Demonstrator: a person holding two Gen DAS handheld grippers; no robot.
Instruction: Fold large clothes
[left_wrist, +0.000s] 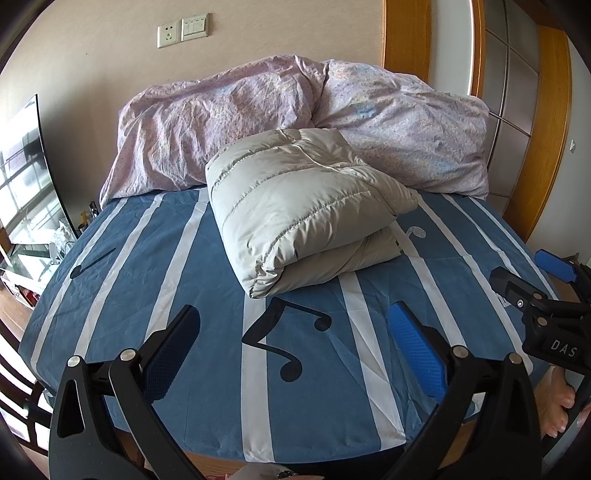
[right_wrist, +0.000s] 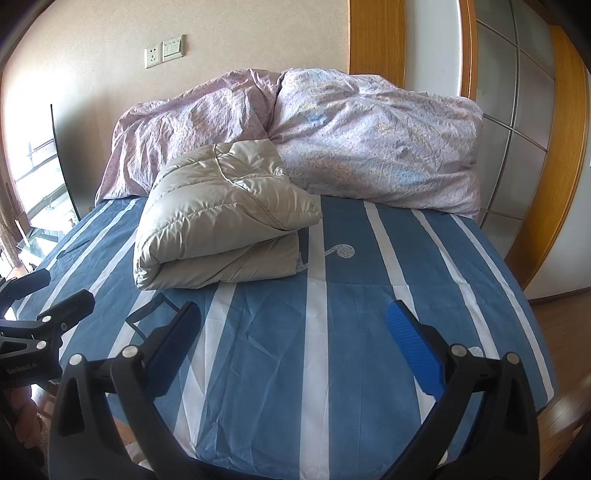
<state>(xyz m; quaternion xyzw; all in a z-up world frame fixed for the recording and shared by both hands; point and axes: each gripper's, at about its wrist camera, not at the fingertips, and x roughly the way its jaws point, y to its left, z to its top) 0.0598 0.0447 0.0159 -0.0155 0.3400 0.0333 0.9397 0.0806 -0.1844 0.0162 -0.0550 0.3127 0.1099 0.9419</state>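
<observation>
Both tongs, left gripper (left_wrist: 291, 347) and right gripper (right_wrist: 295, 347), hung spread and empty; folded beige down jacket (left_wrist: 303, 218) lay ahead on striped bedsheet (left_wrist: 207, 362). Probably finished: best pressed flat, edges squared.

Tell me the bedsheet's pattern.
Blue bedsheet with white stripes and black music notes; clearest in the left wrist view.

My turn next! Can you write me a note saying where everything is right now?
Left gripper: open, empty, above the blue-and-white striped bed sheet.
Right gripper: open, empty, also above the sheet.
The puffy beige quilted jacket lies folded into a thick bundle mid-bed, its far edge against the crumpled pink duvet.
Done: folding looks finished.
Left: perhaps nothing; no other garment shows.
</observation>
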